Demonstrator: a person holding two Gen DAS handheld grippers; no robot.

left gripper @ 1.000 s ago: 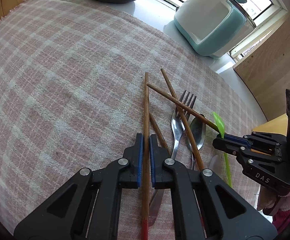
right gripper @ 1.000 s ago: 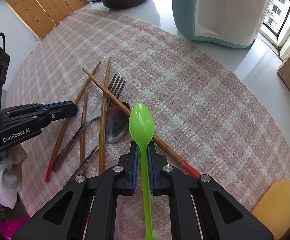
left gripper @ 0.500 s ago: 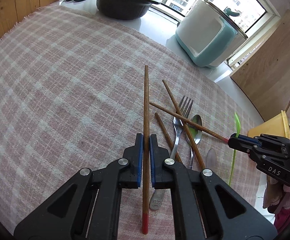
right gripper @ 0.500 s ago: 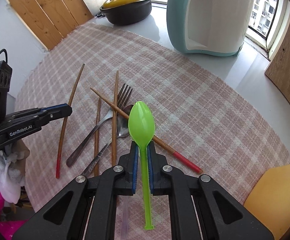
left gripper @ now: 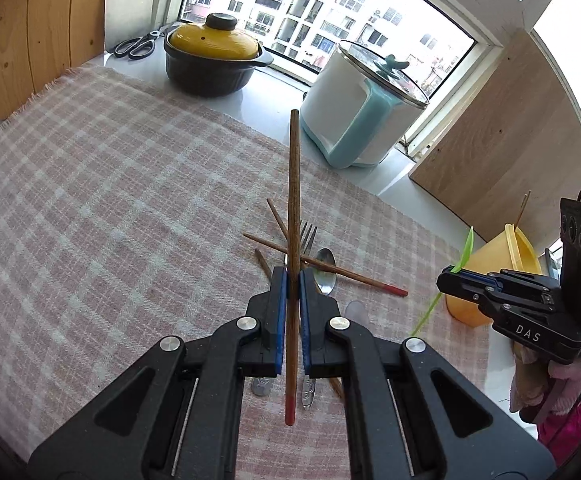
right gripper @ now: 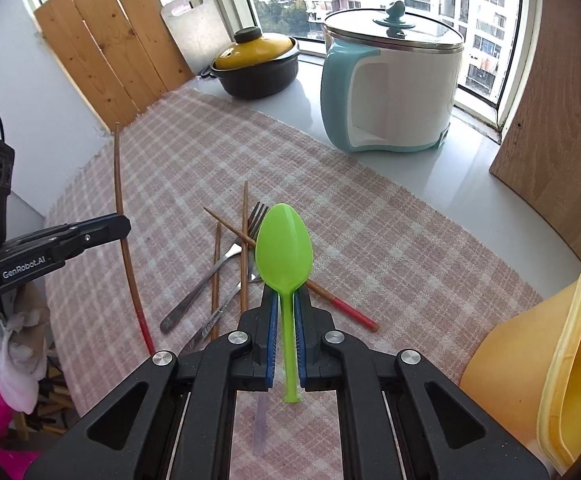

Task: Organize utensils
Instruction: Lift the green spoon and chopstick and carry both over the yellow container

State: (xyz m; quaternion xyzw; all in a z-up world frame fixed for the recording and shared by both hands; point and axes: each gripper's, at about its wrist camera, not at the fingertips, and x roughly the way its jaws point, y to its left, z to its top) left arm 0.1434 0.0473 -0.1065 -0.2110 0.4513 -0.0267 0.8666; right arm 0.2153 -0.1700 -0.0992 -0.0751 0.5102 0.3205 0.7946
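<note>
Left gripper clamped on a wooden chopstick, held clear above the cloth, red tip toward the camera, plain end pointing up and away. Same chopstick seen from the right wrist as a long bowed stick crossing the left gripper's tip.

Right gripper clamped on the handle of a green spoon, bowl fwd of the jaws, handle end sticking back between them. Seen edge-on from the left wrist, off to the right, in front of a yellow tub.

Still on the pink checked cloth: fork, metal spoon, three more chopsticks, one w/ red tip lying across the pile. Clear plastic spoon partly hidden under the right gripper.

Behind, on the white counter: black pot w/ yellow lid, blue-white cooker, scissors.
</note>
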